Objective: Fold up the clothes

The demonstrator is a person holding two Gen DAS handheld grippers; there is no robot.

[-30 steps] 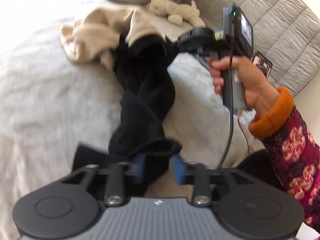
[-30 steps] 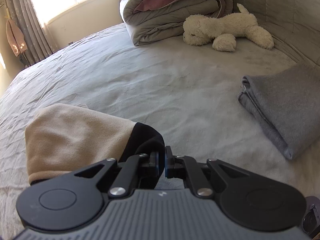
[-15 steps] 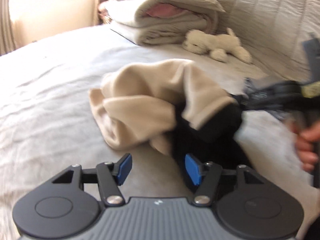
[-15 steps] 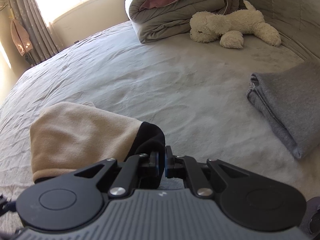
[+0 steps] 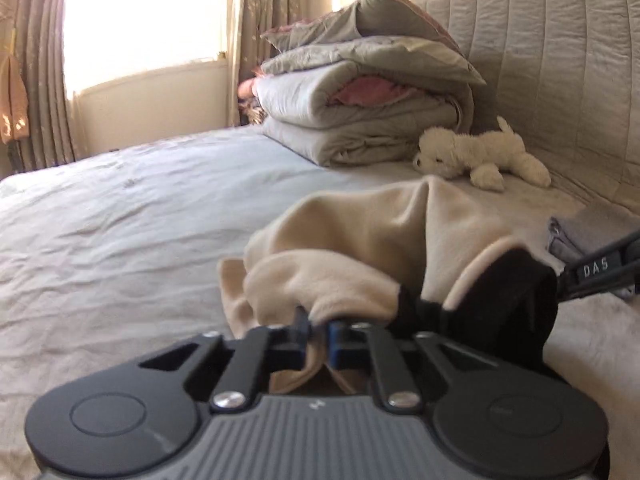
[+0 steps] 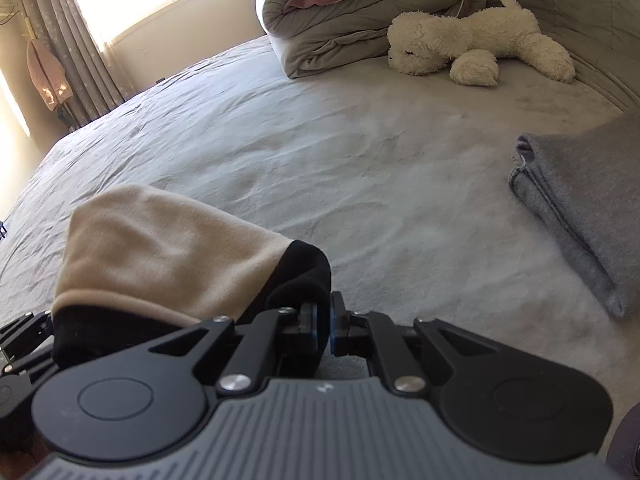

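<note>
A beige and black garment [image 5: 352, 248] lies bunched on the bed. My left gripper [image 5: 318, 330] is shut on a beige fold of it, with the black part just to its right. My right gripper [image 6: 323, 326] is shut on the black edge of the same garment [image 6: 160, 248], which bulges up to its left. The right gripper also shows at the right edge of the left wrist view [image 5: 600, 272]. A folded grey garment [image 6: 588, 204] lies on the bed to the right, apart from both grippers.
The pale bedsheet [image 6: 320, 152] spreads ahead. A folded duvet stack [image 5: 360, 112] and a white plush dog [image 6: 476, 44] lie at the head of the bed by the quilted headboard [image 5: 560, 60]. Curtains and a bright window [image 5: 140, 24] stand at the far left.
My left gripper let go of the black part, opened, moved forward and up, then shut on the beige fold. My right gripper kept its hold and shifted slightly.
</note>
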